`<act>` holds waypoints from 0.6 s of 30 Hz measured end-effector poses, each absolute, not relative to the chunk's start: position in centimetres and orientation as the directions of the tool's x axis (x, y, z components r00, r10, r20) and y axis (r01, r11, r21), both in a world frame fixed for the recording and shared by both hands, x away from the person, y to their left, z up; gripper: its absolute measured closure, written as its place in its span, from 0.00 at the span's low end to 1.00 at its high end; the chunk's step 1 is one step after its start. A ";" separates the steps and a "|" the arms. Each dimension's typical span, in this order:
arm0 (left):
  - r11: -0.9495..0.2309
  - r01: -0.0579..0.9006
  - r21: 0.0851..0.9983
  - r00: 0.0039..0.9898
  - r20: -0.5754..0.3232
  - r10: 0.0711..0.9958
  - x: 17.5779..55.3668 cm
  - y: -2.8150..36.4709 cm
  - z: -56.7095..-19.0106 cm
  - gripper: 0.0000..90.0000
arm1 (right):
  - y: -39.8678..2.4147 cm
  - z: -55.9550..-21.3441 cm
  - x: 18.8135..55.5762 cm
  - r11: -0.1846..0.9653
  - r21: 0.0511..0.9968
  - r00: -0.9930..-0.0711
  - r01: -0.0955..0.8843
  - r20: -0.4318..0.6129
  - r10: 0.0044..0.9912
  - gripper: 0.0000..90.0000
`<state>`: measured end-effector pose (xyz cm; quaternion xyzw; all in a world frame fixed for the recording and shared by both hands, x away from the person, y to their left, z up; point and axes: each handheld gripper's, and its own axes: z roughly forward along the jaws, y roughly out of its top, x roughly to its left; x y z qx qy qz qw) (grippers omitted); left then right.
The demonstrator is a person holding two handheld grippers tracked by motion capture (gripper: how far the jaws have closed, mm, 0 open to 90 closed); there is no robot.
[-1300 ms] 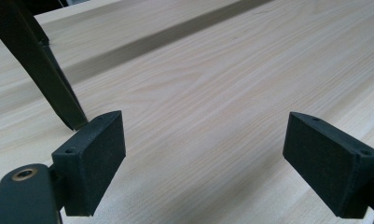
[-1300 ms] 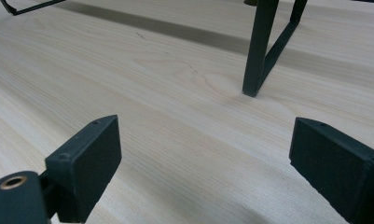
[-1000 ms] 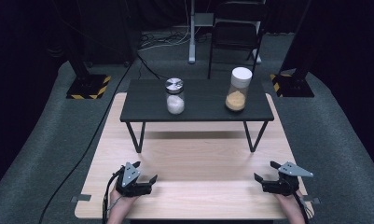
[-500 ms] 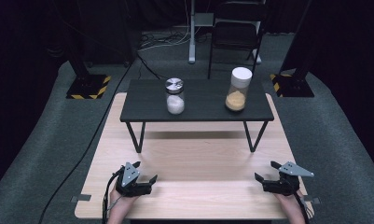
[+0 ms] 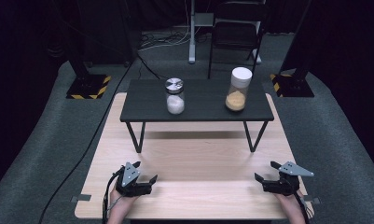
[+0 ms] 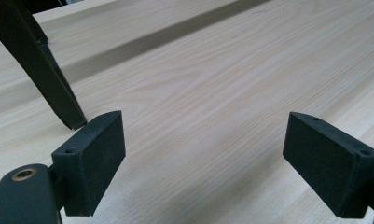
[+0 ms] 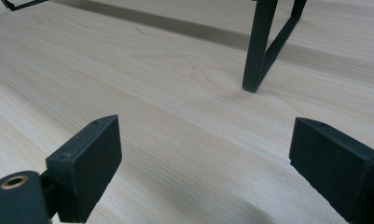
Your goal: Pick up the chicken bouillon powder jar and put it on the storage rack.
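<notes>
Pale matt wooden table (image 5: 198, 163), matt black gripper (image 6: 203, 158) pads, seemingly rubbery, shiny metal jar lid (image 5: 174, 85)

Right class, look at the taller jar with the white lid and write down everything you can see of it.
The tall jar is a clear, upright cylinder, glass or plastic by its look, closed with a broad white lid. A yellow-orange powder or grain fills roughly its lower third; the rest looks empty. It stands on the right part of the small black raised table, its base resting on that top and nothing else touching it. It stands apart from the shorter jar to its left, and far from both grippers.
</notes>
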<state>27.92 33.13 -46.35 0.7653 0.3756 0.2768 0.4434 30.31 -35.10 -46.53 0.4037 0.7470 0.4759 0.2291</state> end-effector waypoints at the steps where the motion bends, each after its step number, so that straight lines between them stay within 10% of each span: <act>1: -0.323 0.329 0.887 0.565 0.089 0.821 27.9 33.1 -46.4 0.14 | -35.1 -46.5 30.3 0.222 0.896 -0.569 0.384 0.041 0.821 0.09; 18: -0.331 0.325 0.886 0.568 0.098 0.817 27.9 33.1 -46.3 0.14 | -35.0 -46.5 30.3 0.226 0.895 -0.569 0.385 0.037 0.822 0.09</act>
